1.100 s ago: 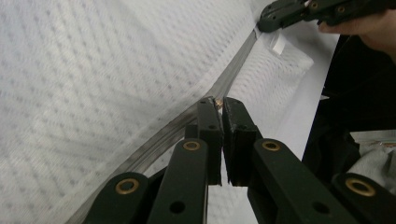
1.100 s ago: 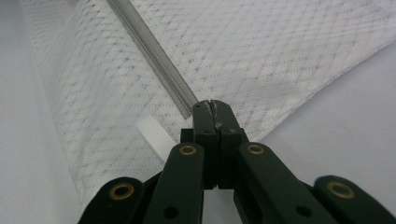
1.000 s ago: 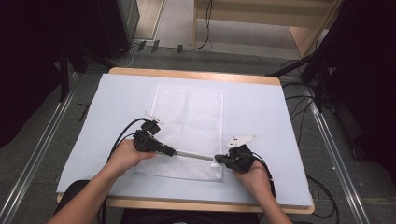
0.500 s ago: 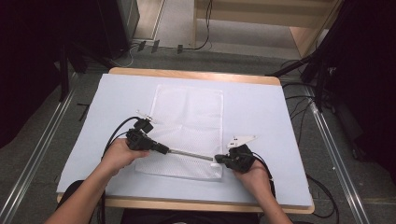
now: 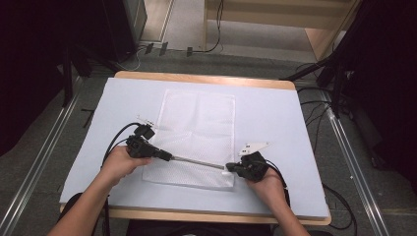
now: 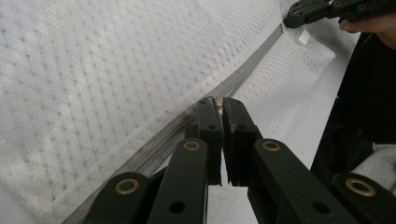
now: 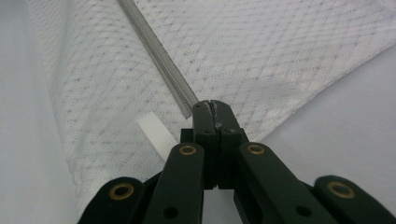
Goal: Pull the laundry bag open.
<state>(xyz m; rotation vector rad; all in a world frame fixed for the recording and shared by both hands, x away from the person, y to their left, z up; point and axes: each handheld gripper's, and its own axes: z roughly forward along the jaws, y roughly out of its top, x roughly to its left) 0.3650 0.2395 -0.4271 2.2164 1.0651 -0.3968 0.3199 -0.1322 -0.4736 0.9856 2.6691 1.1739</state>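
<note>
White mesh bag (image 5: 196, 137) lies flat mid-tabletop (image 5: 275, 118), nearer front edge; grey zipper (image 5: 196, 162) runs along its front end; left gripper (image 6: 218, 103) pinches zipper w/ jaws nearly closed; right gripper (image 7: 211, 106) clamped tight on zipper's other end, by white tab (image 7: 154, 133).

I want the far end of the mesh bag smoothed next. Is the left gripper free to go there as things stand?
Probably not yet. The left gripper is closed on the zipper at the near end of the mesh bag, and the right gripper pinches the zipper's other end. The cloth beyond lies bare, so letting go would free the way.
</note>
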